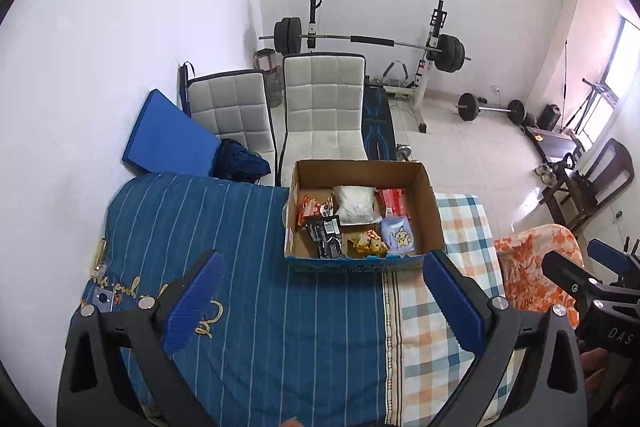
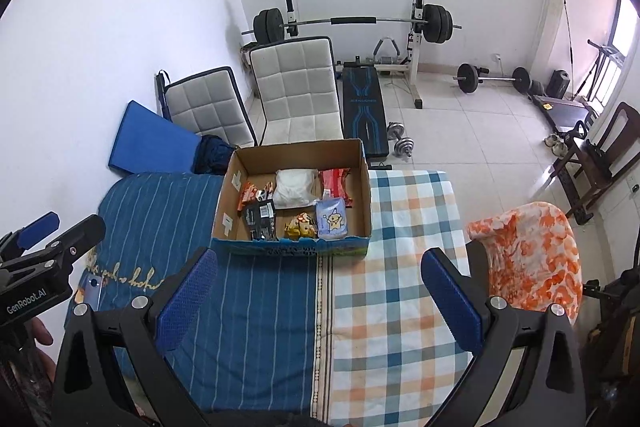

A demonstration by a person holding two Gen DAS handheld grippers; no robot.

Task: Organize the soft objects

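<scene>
Both the left gripper (image 1: 320,291) and right gripper (image 2: 320,283) hover with jaws wide apart, empty, above the bedcover (image 1: 280,307).

We record: white walls (image 2: 120,7), pale tiled floor (image 2: 472,131), two quilted white chairs (image 2: 298,87), barbell rack (image 2: 352,21) at the far wall, daylit window (image 2: 626,27) on the right.
</scene>
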